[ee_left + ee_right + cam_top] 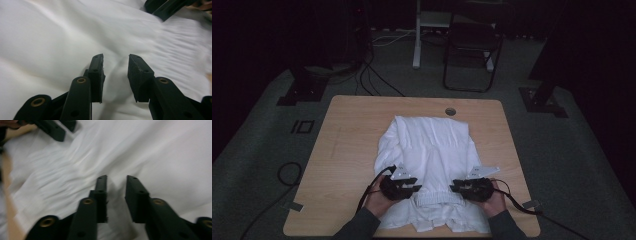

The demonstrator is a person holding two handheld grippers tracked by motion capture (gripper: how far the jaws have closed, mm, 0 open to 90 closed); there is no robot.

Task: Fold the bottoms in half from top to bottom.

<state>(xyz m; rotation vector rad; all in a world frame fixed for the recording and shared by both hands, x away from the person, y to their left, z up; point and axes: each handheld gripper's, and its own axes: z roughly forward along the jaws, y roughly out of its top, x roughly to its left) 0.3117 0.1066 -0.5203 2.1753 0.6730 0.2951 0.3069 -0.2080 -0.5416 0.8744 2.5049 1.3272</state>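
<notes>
Hovering over white shorts [427, 150] on the worktop [347, 145]. Left claw [412, 187] and right claw [458, 188] flank the waistband [437, 199], both part-open, gripping nothing.

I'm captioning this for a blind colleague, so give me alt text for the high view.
A person's two hands hold the black left gripper and black right gripper over the elastic waistband of a white cloth garment spread on a light wooden table, dark floor around it.
</notes>
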